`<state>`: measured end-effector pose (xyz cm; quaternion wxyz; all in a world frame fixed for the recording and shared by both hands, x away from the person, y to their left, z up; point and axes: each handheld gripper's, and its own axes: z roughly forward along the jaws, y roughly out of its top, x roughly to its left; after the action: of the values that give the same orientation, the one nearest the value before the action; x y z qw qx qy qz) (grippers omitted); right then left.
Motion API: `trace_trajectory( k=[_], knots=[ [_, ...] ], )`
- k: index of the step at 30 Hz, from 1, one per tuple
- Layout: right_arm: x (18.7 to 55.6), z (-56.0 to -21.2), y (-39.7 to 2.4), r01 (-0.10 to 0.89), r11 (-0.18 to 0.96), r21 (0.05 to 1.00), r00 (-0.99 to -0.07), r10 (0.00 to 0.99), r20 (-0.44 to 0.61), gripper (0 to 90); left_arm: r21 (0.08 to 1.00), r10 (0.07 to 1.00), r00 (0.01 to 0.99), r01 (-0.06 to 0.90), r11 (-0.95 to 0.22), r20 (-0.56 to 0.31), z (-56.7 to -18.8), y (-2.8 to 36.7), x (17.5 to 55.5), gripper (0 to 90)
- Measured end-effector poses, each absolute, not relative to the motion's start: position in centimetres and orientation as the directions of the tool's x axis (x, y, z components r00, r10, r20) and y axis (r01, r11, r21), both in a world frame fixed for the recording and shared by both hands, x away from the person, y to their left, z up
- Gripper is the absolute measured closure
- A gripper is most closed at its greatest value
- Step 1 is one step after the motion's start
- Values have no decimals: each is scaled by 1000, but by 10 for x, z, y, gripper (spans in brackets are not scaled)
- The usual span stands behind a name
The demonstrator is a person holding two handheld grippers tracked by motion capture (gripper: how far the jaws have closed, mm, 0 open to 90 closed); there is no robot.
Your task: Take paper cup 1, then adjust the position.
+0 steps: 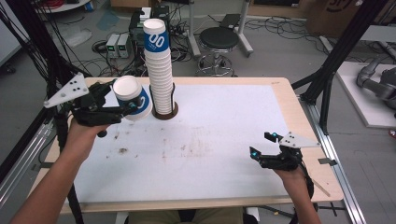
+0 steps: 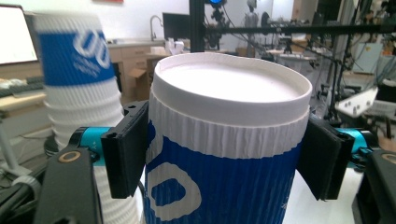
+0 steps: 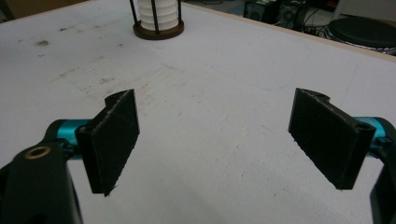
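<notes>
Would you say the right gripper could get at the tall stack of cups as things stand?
Probably yes. The right gripper has its jaws open with nothing between them, and bare white table lies between it and the stack of cups. The left gripper, shut on a single cup, crowds only the stack's far side.

Both grippers, left gripper [image 1: 122,108] and right gripper [image 1: 262,145], are showing black bodies, teal collars behind flat black rectangular pads, and a brass-ringed hole on one arm. Each is carrying a grey three-cornered plate dotted with small holes. The forearms are showing bare, without sleeves.
</notes>
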<state>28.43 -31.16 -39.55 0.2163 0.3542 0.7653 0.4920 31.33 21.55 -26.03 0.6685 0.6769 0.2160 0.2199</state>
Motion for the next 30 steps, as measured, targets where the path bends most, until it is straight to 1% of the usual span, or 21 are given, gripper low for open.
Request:
trace_trajectory(
  k=[6, 16, 25, 28, 30],
  knots=[
    [283, -394, -313, 332, 255, 908, -650, 759, 25, 165, 1000, 574, 819, 7, -10, 0, -273, 204, 321, 268],
    [287, -393, -311, 344, 231, 910, -626, 779, 39, 165, 1000, 567, 823, 25, 4, -23, -286, 199, 324, 267],
    [285, -391, -306, 333, 237, 912, -651, 758, 41, 165, 999, 561, 827, 32, 13, -34, -295, 192, 322, 267],
    [285, -391, -304, 332, 237, 913, -660, 750, 46, 164, 999, 554, 832, 32, -4, -24, -297, 187, 322, 267],
    [287, -390, -298, 337, 242, 910, -682, 729, 59, 165, 999, 546, 837, 34, -18, -19, -300, 184, 322, 267]
  ],
)
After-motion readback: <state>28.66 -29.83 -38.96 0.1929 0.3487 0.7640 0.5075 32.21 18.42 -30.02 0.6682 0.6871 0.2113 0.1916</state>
